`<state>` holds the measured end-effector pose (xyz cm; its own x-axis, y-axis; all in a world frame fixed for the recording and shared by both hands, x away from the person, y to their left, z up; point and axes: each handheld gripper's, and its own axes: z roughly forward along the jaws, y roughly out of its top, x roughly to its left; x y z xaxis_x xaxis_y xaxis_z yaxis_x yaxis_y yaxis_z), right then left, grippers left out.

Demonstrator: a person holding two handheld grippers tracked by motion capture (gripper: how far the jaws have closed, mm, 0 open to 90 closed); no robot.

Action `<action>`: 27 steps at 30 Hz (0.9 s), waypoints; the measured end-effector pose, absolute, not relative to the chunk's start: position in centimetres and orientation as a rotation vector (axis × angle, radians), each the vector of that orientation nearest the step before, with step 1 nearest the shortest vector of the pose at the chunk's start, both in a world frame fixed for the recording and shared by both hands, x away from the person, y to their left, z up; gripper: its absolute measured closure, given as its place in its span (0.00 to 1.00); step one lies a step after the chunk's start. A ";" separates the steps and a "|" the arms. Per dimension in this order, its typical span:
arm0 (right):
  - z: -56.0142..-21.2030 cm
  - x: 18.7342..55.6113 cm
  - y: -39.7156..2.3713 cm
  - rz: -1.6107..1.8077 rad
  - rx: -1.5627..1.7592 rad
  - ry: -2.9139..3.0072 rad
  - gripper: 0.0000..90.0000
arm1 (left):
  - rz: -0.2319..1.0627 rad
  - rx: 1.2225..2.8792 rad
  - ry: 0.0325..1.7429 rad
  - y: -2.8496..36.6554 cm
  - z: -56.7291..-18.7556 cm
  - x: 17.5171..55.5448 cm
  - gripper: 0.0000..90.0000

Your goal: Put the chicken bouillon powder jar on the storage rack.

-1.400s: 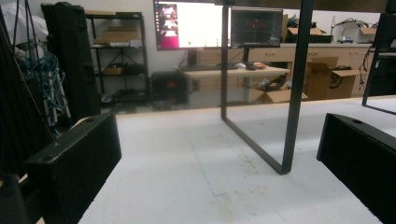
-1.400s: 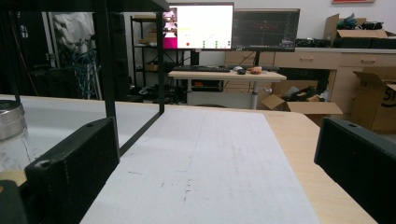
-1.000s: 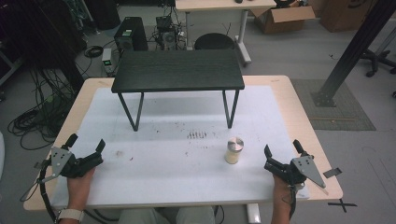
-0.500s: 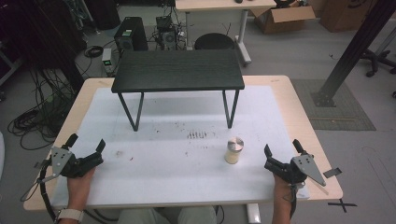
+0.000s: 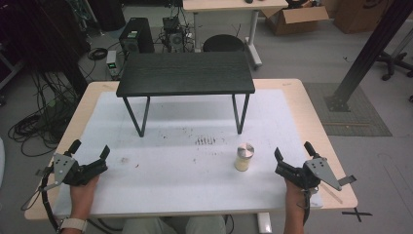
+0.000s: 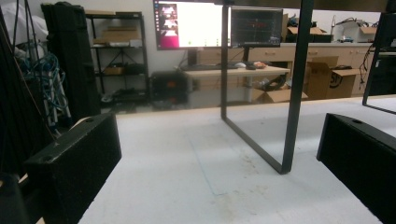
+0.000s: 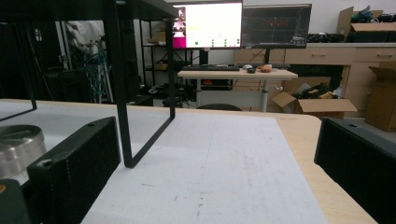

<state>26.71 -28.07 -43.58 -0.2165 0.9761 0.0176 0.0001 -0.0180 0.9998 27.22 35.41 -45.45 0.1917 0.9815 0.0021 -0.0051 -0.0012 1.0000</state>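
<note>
Jar (image 5: 244,157): we log it lower right of centre in the high view, upright on the white surface (image 5: 170,165); its metal lid (image 7: 18,144) shows at the right gripper view's left edge.
Left hand-held gripper (image 5: 90,155): lower left, jaws apart, empty.
Right hand-held gripper (image 5: 292,152): lower right, jaws apart, empty, near the jar.
Black stand (image 5: 185,73): upper centre; the left gripper view gives us one leg (image 6: 293,93).

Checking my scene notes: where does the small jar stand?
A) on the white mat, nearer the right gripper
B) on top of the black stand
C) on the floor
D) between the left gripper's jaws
A: the jar stands on the mat, close to the right gripper.
</note>
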 end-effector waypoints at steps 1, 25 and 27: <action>-43.5 26.7 -28.0 1.388 1.110 1.358 0.00 | 1.070 1.291 1.062 35.4 -45.5 27.2 0.00; -41.6 24.6 -26.3 1.518 1.053 1.507 0.00 | 1.069 1.290 1.058 35.4 -45.5 27.2 0.00; -41.7 24.5 -26.1 1.524 1.046 1.520 0.00 | 1.070 1.291 1.058 35.4 -45.5 27.2 0.00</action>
<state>24.52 -26.15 -41.66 -0.4015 0.9145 0.0499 0.0477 -0.0335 0.9983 27.20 35.41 -45.46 0.1933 0.9811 0.0027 -0.0078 -0.0012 1.0000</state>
